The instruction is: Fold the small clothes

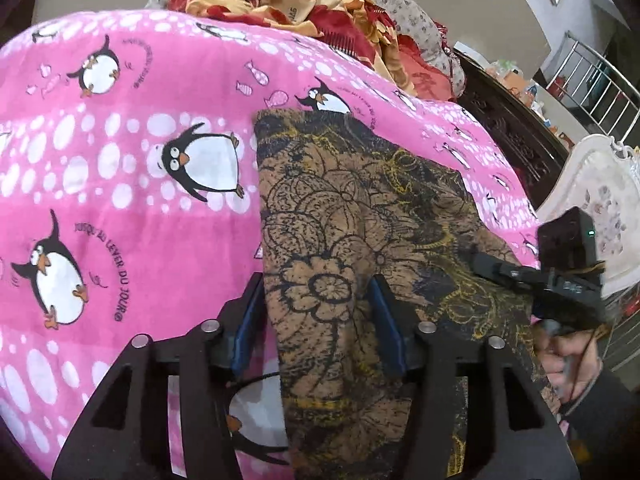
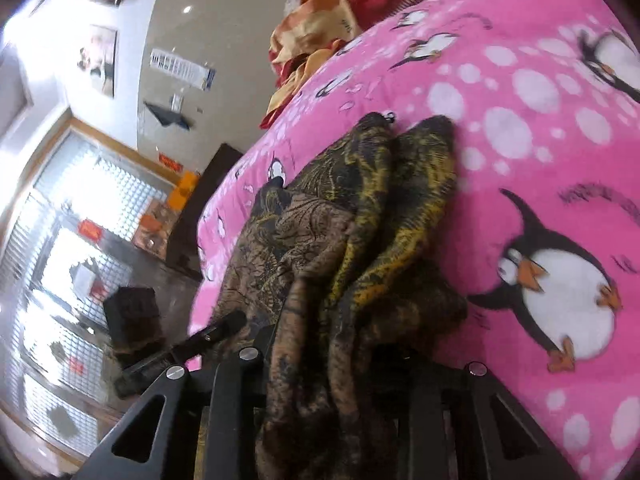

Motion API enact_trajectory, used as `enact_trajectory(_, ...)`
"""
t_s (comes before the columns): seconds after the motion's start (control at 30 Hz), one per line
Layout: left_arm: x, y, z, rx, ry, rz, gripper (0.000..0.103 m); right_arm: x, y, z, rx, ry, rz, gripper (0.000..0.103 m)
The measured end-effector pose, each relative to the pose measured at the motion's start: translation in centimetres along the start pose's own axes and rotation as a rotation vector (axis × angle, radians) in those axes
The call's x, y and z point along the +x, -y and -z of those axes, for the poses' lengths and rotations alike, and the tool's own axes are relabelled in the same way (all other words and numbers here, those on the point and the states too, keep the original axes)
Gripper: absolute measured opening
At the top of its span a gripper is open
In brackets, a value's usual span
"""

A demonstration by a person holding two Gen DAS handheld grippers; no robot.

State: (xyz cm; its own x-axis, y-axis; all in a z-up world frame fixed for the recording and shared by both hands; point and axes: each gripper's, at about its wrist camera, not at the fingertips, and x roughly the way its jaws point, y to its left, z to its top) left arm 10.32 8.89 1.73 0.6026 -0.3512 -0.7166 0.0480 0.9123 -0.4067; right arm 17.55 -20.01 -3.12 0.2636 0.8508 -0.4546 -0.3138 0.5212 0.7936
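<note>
Black tongs are filling the lower frame of both views. Behind them, a pink penguin blanket is spreading across most of the left view. On it, a brown-and-black flowered garment is lying from centre to lower right. The left gripper is standing wide open, its blue fingers straddling the garment's left edge. In the right view, the right gripper is bunching the cloth between its jaws, whose tips are hidden; how far they are closing cannot be told.
</note>
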Motion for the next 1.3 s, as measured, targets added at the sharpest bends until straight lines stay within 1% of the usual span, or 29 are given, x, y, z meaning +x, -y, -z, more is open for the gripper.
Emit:
enact_trajectory(0.03, -0.3, 0.0, 0.0, -0.006, 0.002, -0.009, 0.052, -0.7, -0.3, 0.1, -0.003, 0.001, 0.020, 0.031)
enact_trajectory(0.07, -1.0, 0.1, 0.1, -0.008, 0.015, -0.025, 0.052, -1.4, -0.5, 0.3, -0.012, 0.003, 0.038, 0.032)
enact_trajectory(0.1, -2.2, 0.3, 0.2, 0.000, 0.043, -0.044, 0.052, -2.9, -1.2, 0.6, -0.037, 0.008, 0.077, 0.032)
enact_trajectory(0.17, -4.4, 1.1, 0.5, 0.020, 0.103, -0.063, 0.053, -5.0, -2.6, 1.3, -0.090, 0.027, 0.121, 0.032)
enact_trajectory(0.23, -6.2, 2.5, 0.9, 0.046, 0.175, -0.061, 0.067, -6.8, -5.4, 2.5, -0.192, 0.046, 0.200, 0.032)
enact_trajectory(0.27, -6.7, 3.3, 1.1, 0.058, 0.216, -0.062, 0.080, -7.3, -6.9, 2.9, -0.248, 0.053, 0.226, 0.032)
enact_trajectory(0.3, -6.8, 3.9, 1.3, 0.062, 0.261, -0.062, 0.082, -7.3, -8.7, 3.6, -0.315, 0.061, 0.234, 0.032)
enact_trajectory(0.33, -6.5, 4.1, 1.3, 0.059, 0.291, -0.065, 0.082, -6.9, -10.1, 4.2, -0.367, 0.061, 0.249, 0.032)
enact_trajectory(0.37, -5.2, 4.0, 0.9, 0.042, 0.272, -0.067, 0.082, -6.0, -11.6, 4.9, -0.427, 0.052, 0.284, 0.032)
enact_trajectory(0.4, -3.9, 3.8, 0.6, 0.015, 0.225, -0.063, 0.082, -4.6, -13.0, 5.5, -0.502, 0.045, 0.334, 0.032)
enact_trajectory(0.43, -2.4, 3.3, 0.5, -0.019, 0.160, -0.058, 0.082, -3.5, -13.3, 5.8, -0.545, 0.036, 0.382, 0.032)
enact_trajectory(0.47, -0.6, 3.1, 0.8, -0.045, 0.090, -0.068, 0.082, -1.8, -13.2, 5.8, -0.569, 0.017, 0.453, 0.032)
enact_trajectory(0.5, 0.2, 3.0, 1.2, -0.044, 0.067, -0.081, 0.081, 0.2, -11.7, 5.8, -0.570, -0.023, 0.586, 0.032)
enact_trajectory(0.53, 0.7, 3.5, 1.8, -0.010, 0.074, -0.112, 0.081, 0.8, -10.3, 5.9, -0.550, -0.054, 0.621, 0.032)
enact_trajectory(0.57, 0.6, 4.2, 2.3, 0.029, 0.089, -0.137, 0.081, 0.6, -8.8, 6.0, -0.523, -0.032, 0.577, 0.032)
enact_trajectory(0.6, 0.7, 4.8, 2.4, 0.059, 0.092, -0.164, 0.082, 0.3, -8.5, 6.0, -0.516, -0.027, 0.556, 0.032)
enact_trajectory(0.63, 0.8, 5.0, 2.3, 0.069, 0.091, -0.174, 0.082, 0.0, -8.3, 5.8, -0.504, -0.028, 0.551, 0.032)
enact_trajectory(0.73, 1.0, 4.4, 2.2, 0.039, 0.096, -0.148, 0.082, -0.2, -8.6, 5.8, -0.508, -0.044, 0.560, 0.032)
enact_trajectory(0.77, 0.8, 4.0, 2.2, 0.022, 0.104, -0.132, 0.082, -0.5, -8.9, 5.7, -0.491, -0.047, 0.556, 0.032)
enact_trajectory(0.83, 0.6, 3.4, 2.3, -0.003, 0.112, -0.120, 0.082, -1.6, -10.7, 6.2, -0.485, -0.031, 0.559, 0.032)
enact_trajectory(0.87, 0.6, 3.2, 2.4, -0.015, 0.112, -0.119, 0.082, -2.2, -11.8, 6.8, -0.511, -0.026, 0.548, 0.032)
enact_trajectory(0.93, 0.4, 3.2, 2.7, -0.028, 0.114, -0.123, 0.082, -3.3, -13.9, 9.6, -0.591, -0.042, 0.515, 0.032)
enact_trajectory(0.97, 0.4, 3.2, 2.7, -0.027, 0.114, -0.130, 0.082, -3.1, -14.3, 11.0, -0.623, -0.066, 0.523, 0.032)
enact_trajectory(1.0, 0.4, 3.3, 2.8, -0.026, 0.115, -0.134, 0.082, -2.4, -13.8, 12.7, -0.647, -0.112, 0.553, 0.032)
enact_trajectory(1.03, 0.3, 3.3, 2.9, -0.024, 0.116, -0.139, 0.082, -1.8, -12.9, 13.9, -0.673, -0.130, 0.587, 0.037)
enact_trajectory(1.1, 0.4, 3.2, 2.9, -0.028, 0.112, -0.143, 0.082, -1.9, -12.1, 16.3, -0.771, -0.018, 0.599, 0.039)
enact_trajectory(1.13, 0.5, 3.2, 2.9, -0.029, 0.110, -0.146, 0.082, -2.0, -12.2, 16.6, -0.786, -0.003, 0.605, 0.039)
enact_trajectory(1.23, 0.5, 3.2, 2.9, -0.031, 0.110, -0.150, 0.082, -1.8, -12.5, 16.9, -0.811, 0.000, 0.636, 0.040)
enact_trajectory(1.3, 0.5, 3.2, 2.9, -0.031, 0.110, -0.155, 0.082, -1.9, -12.4, 17.1, -0.816, 0.008, 0.635, 0.040)
